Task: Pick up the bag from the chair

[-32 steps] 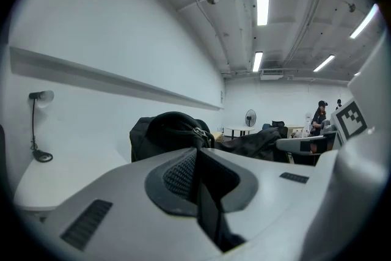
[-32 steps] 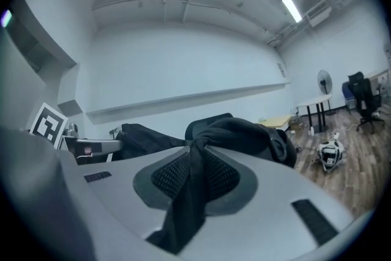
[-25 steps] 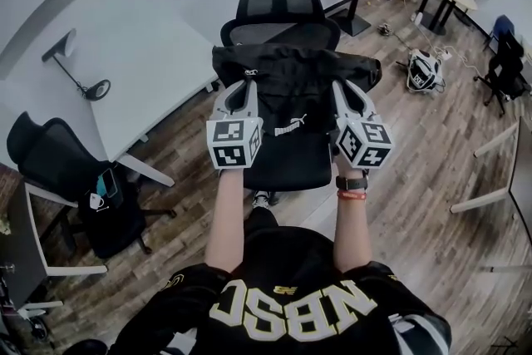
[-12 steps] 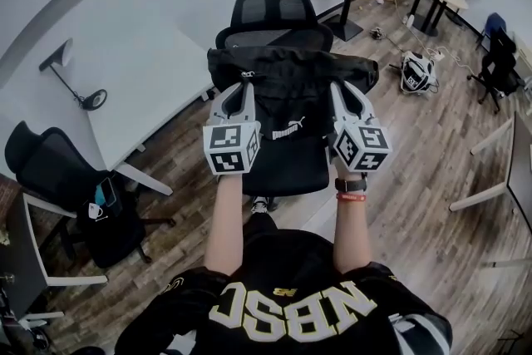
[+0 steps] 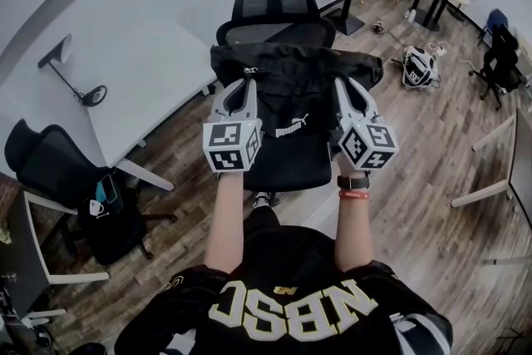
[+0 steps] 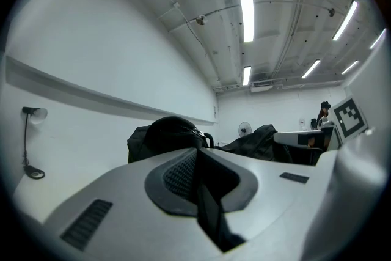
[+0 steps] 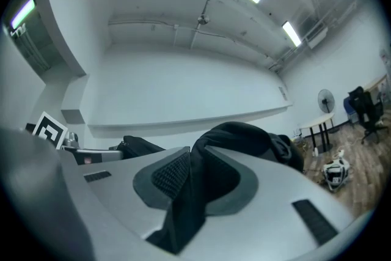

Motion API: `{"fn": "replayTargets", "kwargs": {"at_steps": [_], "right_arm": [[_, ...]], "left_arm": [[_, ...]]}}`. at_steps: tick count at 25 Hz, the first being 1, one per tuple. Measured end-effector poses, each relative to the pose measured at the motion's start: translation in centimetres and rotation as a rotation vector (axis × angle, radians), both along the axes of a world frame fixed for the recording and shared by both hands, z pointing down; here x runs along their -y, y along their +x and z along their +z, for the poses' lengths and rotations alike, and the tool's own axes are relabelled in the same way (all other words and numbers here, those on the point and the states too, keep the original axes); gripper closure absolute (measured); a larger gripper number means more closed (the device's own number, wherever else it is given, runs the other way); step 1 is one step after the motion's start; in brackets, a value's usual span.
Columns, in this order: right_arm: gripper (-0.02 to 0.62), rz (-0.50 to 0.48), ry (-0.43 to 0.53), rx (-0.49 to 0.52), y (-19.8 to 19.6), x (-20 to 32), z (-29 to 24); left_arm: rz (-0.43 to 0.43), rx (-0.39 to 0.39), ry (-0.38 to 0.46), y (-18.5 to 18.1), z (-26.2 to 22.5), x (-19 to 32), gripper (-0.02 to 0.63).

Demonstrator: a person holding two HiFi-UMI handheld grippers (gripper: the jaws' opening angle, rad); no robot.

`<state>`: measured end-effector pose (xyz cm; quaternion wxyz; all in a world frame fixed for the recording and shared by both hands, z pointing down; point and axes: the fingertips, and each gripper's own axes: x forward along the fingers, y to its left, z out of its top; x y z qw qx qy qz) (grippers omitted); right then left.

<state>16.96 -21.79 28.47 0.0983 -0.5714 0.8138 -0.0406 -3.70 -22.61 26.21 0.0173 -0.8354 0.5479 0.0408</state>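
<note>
- black fabric sits in both of your claws: the left gripper [image 5: 244, 87] is clamped narrow on a dark strip of the bag [image 5: 291, 79], which runs straight through its jaws in the left gripper view.
- the right gripper [image 5: 342, 89] is in the same state, pinched tight on a thicker fold of the same bag, with cloth bunched between the pads and spilling out below them.
- the bag hangs stretched between your two claws, its top edge pulled wide from one to the other, directly over the chair [image 5: 291, 162] and in front of its backrest.
- relative to the white table [image 5: 141, 71], the bag is off its right edge, just past the corner nearest the chair, and your left claw is close beside that corner.
- judged from this, reaching and gripping are done, and both holds look secure.
- the lift looks begun but unproven: the bag's lower part, the panel with the white logo, drapes down toward the seat, and from the head view you cannot tell whether it is clear of the cushion or resting on it.
- what seems left is raising both claws together until the whole bag hangs free of the seat and armrests, then bringing it away from the chair.
- watch that the two grips stay level, since a lopsided pull could drag the fabric through one claw.
</note>
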Motion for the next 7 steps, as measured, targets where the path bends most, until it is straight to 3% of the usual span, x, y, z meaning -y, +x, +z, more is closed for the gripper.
{"fn": "replayTargets", "kwargs": {"at_steps": [7], "right_arm": [[0.514, -0.019, -0.016, 0.052, -0.5, 1.9, 1.4]], "left_arm": [[0.020, -0.005, 0.014, -0.6, 0.8, 1.6, 0.580]]}}
